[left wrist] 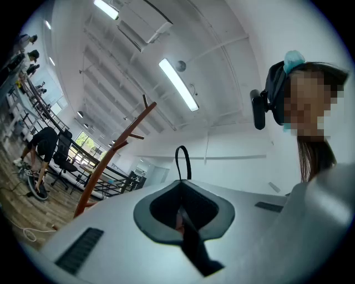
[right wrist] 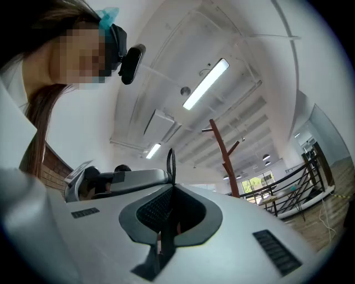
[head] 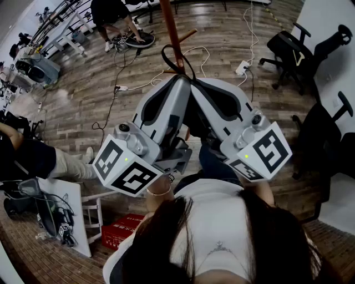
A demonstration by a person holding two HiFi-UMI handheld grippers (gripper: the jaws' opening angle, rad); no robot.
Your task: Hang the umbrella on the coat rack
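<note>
In the head view my left gripper (head: 181, 79) and right gripper (head: 194, 81) are raised with their tips pressed together, close in front of the reddish-brown coat rack pole (head: 171, 28). A black umbrella strap loop (head: 173, 57) sticks up from where the tips meet, beside a rack peg (head: 186, 36). A dark shape, likely the umbrella body (head: 195, 119), hangs between the two grippers. The loop (left wrist: 182, 160) rises from the shut left gripper (left wrist: 180, 181), with the rack (left wrist: 111, 161) off to the left. The loop (right wrist: 171, 164) also rises from the shut right gripper (right wrist: 171, 186), the rack (right wrist: 224, 155) to its right.
Black office chairs (head: 288, 50) stand at the right by a white wall. Cables and a power strip (head: 242, 67) lie on the wood floor past the rack. A person (head: 111, 14) stands at the back left. A white table (head: 64, 208) and red box (head: 119, 227) sit at lower left.
</note>
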